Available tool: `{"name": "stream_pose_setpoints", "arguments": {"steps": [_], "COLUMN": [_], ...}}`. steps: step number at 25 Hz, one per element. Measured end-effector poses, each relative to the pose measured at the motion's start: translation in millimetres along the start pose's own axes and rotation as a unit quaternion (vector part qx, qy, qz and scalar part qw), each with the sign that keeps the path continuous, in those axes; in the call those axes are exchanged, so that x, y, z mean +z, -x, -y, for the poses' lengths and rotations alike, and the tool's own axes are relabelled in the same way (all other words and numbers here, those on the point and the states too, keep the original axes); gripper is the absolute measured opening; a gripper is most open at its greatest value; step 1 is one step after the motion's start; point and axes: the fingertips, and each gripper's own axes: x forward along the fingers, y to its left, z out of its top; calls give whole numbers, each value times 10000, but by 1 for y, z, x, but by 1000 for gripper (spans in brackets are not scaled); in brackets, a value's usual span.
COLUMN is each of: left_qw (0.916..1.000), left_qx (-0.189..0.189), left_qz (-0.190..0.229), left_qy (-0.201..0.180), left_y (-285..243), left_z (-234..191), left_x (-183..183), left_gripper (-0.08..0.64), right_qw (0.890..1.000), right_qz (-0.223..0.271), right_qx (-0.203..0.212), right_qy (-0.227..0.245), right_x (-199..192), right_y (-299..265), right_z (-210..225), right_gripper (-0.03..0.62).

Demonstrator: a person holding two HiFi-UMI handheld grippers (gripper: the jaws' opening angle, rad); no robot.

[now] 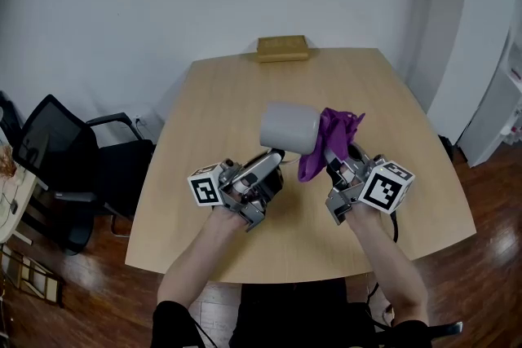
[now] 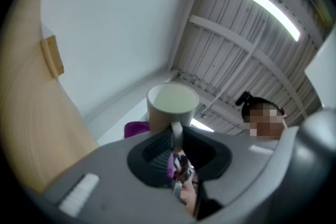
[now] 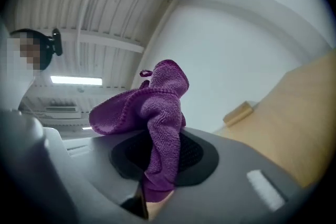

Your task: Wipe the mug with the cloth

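Observation:
A pale grey mug (image 1: 290, 127) is held above the wooden table (image 1: 245, 85), tipped with its base toward the head camera. My left gripper (image 1: 276, 155) is shut on its handle; in the left gripper view the mug (image 2: 171, 104) shows its open mouth and the handle (image 2: 177, 132) runs down between the jaws. My right gripper (image 1: 333, 159) is shut on a purple cloth (image 1: 333, 138), which bunches up right beside the mug's right side. The cloth (image 3: 152, 113) rises from between the jaws in the right gripper view. Whether cloth and mug touch I cannot tell.
A flat tan box (image 1: 283, 47) lies at the table's far edge. A black office chair (image 1: 65, 159) stands left of the table. A white cabinet (image 1: 499, 106) stands at the right, over dark wooden floor.

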Motion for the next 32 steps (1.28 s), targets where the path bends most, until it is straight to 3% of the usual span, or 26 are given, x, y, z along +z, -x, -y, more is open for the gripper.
{"name": "stream_pose_setpoints", "arguments": {"steps": [2, 5, 8, 10, 12, 14, 16, 17, 18, 19, 21, 23, 24, 29, 30, 32], "left_qw": [10000, 9999, 9997, 9998, 9999, 9994, 9953, 9894, 9785, 9615, 9141, 8661, 8460, 7589, 7454, 7260], "left_qx": [22, 113, 222, 218, 167, 263, 631, 929, 1281, 1646, 2314, 2827, 3005, 3271, 3247, 3141], "left_qz": [72, 49, 20, 13, -9, -142, -496, -778, -1142, -1572, -2473, -3230, -3538, -4897, -5102, -5439], "left_qy": [-22, -79, -68, -29, -8, -174, -543, -806, -1145, -1539, -2231, -2560, -2623, -2778, -2805, -2800], "left_y": [1, 2, 4, 3, 2, 4, 9, 13, 18, 24, 40, 60, 69, 93, 92, 90], "left_z": [-1, -2, -8, -8, -7, -8, -18, -28, -41, -57, -95, -129, -142, -189, -195, -207], "left_x": [3, 3, 2, -1, -4, -5, -5, -5, -5, -4, -1, 5, 8, 2, -1, -5], "left_gripper": [74, 75, 75, 75, 75, 77, 75, 75, 75, 75, 75, 75, 75, 75, 75, 75], "right_qw": [9985, 9963, 9941, 9931, 9963, 9997, 9964, 9937, 9908, 9876, 9831, 9843, 9853, 9840, 9832, 9815], "right_qz": [-284, 210, 842, 855, 531, -89, -647, -770, -810, -797, -718, -638, -600, -472, -471, -476], "right_qx": [-246, -13, 602, 797, 664, 195, -217, -307, -390, -503, -661, -579, -506, -345, -357, -390], "right_qy": [-402, -830, -331, 129, 111, -136, -499, -751, -1010, -1258, -1546, -1542, -1521, -1680, -1726, -1812], "right_x": [-15, 2, 38, 42, 26, -2, -27, -35, -38, -38, -32, -24, -23, -28, -31, -35], "right_y": [2, 13, 17, 14, 8, 2, 1, 3, 7, 13, 22, 23, 21, 24, 27, 30], "right_z": [21, 20, -23, -45, -39, -5, 34, 50, 64, 77, 96, 104, 106, 119, 123, 129], "right_gripper": [78, 78, 78, 78, 78, 77, 78, 78, 78, 78, 78, 78, 78, 78, 78, 78]}}
